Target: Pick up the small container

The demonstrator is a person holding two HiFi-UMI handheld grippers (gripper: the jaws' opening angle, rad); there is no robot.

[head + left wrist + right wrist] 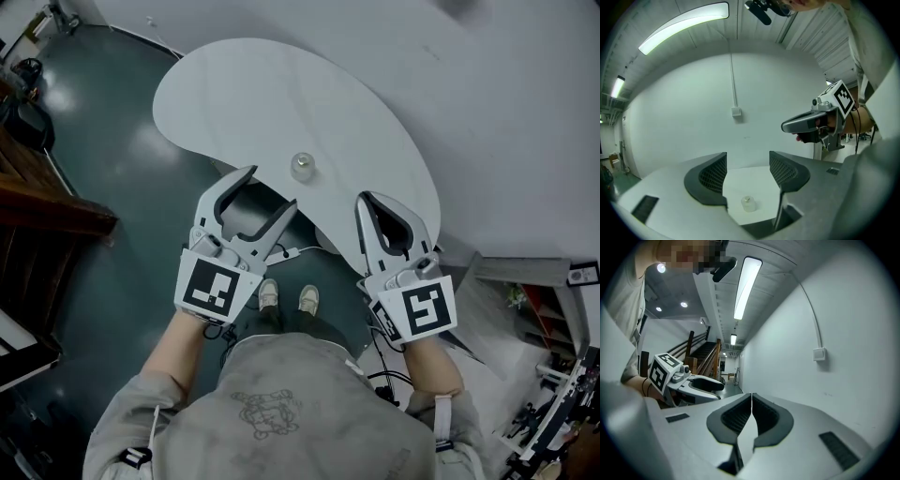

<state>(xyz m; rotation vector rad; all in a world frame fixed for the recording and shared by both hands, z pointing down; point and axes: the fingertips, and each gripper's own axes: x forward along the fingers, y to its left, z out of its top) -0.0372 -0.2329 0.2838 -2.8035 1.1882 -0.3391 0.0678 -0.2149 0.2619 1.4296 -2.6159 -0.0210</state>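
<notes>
The small clear container [302, 167] stands near the front edge of the white curved table [281, 94]. My left gripper [272, 187] hovers just short of it, slightly to its left, with its jaws open and nothing between them. In the left gripper view the container [748, 203] shows low in the gap of the open left gripper [747, 164], farther out than the fingertips. My right gripper [366, 201] is shut and empty, over the table's front edge to the right of the container. The right gripper view shows the right gripper [752, 397] with its jaws pressed together.
A white wall [487, 112] curves behind the table. Dark green floor [103, 141] lies to the left, with wooden stairs [37, 197] beyond it. Cables [295, 251] lie on the floor by the person's shoes [286, 298]. Red shelving [553, 309] stands at the right.
</notes>
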